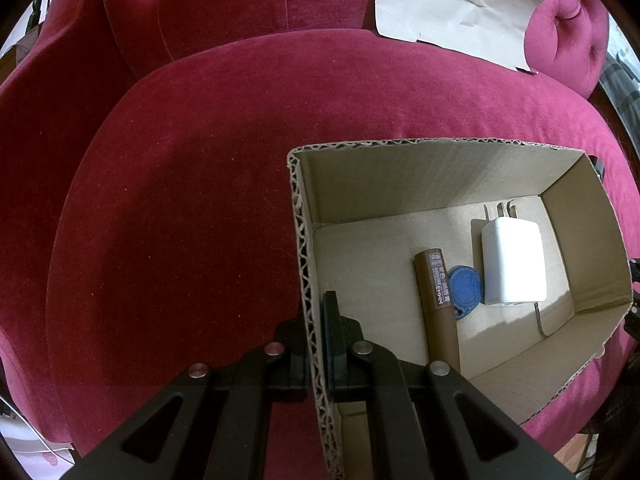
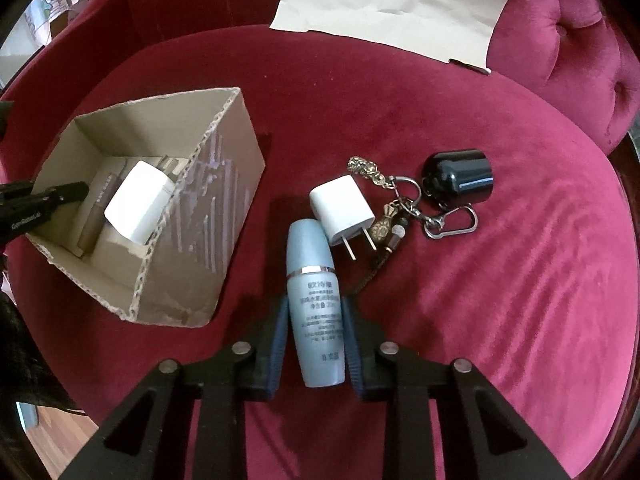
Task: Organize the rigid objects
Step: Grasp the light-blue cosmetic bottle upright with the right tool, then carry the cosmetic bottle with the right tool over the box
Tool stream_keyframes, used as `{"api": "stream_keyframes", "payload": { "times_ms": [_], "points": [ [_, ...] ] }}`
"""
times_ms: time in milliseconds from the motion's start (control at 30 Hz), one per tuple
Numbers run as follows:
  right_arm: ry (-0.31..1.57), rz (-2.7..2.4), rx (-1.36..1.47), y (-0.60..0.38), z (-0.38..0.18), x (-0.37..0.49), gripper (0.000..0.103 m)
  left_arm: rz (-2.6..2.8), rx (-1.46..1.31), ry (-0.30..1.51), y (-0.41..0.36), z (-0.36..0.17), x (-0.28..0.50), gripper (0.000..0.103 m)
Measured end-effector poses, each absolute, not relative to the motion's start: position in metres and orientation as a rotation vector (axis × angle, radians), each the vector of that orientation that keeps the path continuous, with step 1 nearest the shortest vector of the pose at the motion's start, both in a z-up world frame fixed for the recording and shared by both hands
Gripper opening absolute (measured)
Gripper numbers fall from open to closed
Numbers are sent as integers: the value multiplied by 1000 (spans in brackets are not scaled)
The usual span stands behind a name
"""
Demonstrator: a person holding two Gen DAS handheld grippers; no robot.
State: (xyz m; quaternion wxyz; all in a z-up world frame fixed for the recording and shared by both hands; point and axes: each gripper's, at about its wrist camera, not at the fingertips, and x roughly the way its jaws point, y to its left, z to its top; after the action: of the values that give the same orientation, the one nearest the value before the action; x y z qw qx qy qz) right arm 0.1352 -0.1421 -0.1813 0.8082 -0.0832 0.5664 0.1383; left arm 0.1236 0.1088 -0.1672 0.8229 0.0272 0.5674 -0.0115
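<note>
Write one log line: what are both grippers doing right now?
left gripper: shut on cardboard box wall | right gripper: jaws around blue bottle on red cushion, contact unclear

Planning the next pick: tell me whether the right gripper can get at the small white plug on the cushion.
Probably yes, but not yet. The right gripper has the pale blue bottle between its jaws. The white plug lies just beyond the bottle's tip, uncovered, with the keychain beside it.

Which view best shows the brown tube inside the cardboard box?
The left wrist view: the brown tube lies in full view on the box floor, label readable. The right wrist view shows only a sliver behind the white charger.
</note>
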Motion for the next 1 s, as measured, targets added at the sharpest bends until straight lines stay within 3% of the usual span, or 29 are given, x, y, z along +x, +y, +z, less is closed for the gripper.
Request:
{"api": "stream_keyframes", "payload": {
  "times_ms": [1000],
  "points": [
    [1147, 187, -129, -161, -104, 115, 27, -24, 56, 1203, 110, -167, 122, 5]
  ]
}}
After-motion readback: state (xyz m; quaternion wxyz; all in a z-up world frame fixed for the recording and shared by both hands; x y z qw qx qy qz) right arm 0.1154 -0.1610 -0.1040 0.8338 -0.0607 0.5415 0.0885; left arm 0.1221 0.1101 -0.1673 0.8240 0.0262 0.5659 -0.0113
